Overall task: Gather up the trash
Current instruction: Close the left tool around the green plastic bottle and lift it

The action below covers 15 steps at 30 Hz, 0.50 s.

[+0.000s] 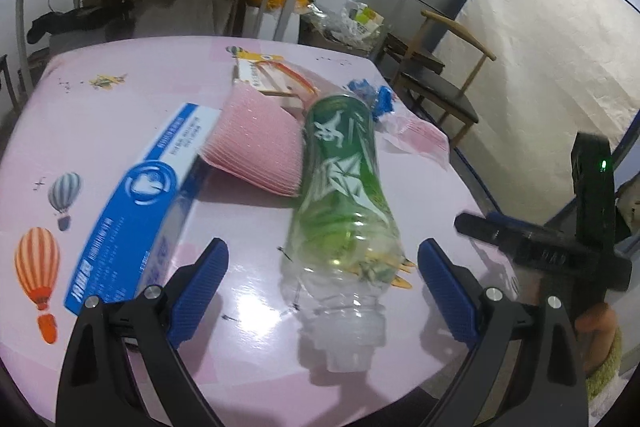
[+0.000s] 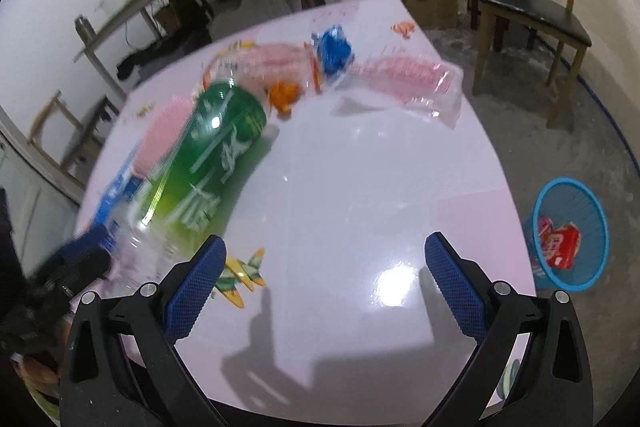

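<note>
A clear plastic bottle with a green label (image 1: 344, 195) lies on its side on the pink table (image 1: 100, 107), its open neck pointing toward me. My left gripper (image 1: 322, 275) is open, its blue pads on either side of the bottle's neck end, not touching it. The bottle also shows in the right wrist view (image 2: 208, 163) at the left. My right gripper (image 2: 324, 267) is open and empty over bare table, right of the bottle. A blue waste basket (image 2: 570, 233) holding red wrappers stands on the floor to the right of the table.
A blue and white box (image 1: 140, 195), a stack of pink sheets (image 1: 260, 143), a blue crumpled wrapper (image 2: 332, 53), a clear plastic bag (image 2: 404, 79) and an orange scrap (image 2: 284, 93) lie on the table. A wooden chair (image 2: 532, 11) and a cluttered shelf stand beyond.
</note>
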Motion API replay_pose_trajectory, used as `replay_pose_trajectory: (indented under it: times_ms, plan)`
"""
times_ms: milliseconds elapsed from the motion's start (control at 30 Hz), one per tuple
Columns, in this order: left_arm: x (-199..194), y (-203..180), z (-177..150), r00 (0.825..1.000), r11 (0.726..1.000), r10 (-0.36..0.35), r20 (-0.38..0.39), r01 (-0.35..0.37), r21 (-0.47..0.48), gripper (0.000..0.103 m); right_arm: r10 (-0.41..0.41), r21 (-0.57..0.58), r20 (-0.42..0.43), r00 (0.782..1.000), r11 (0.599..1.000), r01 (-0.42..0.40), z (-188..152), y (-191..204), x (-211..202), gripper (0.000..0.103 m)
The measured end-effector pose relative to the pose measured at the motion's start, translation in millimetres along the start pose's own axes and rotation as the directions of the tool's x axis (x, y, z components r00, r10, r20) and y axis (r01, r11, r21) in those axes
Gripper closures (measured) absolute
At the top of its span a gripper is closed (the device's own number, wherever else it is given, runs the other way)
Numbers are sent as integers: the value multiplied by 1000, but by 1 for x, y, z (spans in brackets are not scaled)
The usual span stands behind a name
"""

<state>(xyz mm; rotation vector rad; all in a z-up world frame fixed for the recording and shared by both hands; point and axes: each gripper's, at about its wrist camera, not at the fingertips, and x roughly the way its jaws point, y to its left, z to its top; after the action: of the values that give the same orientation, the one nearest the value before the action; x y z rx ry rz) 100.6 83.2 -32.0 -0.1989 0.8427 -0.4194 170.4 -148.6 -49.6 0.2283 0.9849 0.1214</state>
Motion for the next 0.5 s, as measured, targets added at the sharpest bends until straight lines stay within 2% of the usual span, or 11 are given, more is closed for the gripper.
replay_pose_trajectory:
  times_ms: [167, 300, 500]
  plan:
    - [-1, -5, -8, 999, 999, -54, -3, 54, 9, 10, 41, 30, 8, 999, 999, -41, 5, -9, -4, 8]
    - [-7, -10, -7, 999, 998, -41, 27, 39, 52, 10, 79, 35, 27, 997, 996, -80, 8, -11, -6, 8]
    - [6, -21, 11, 1000, 996, -28, 14, 26, 90, 10, 151, 74, 42, 988, 985, -154, 13, -17, -8, 8]
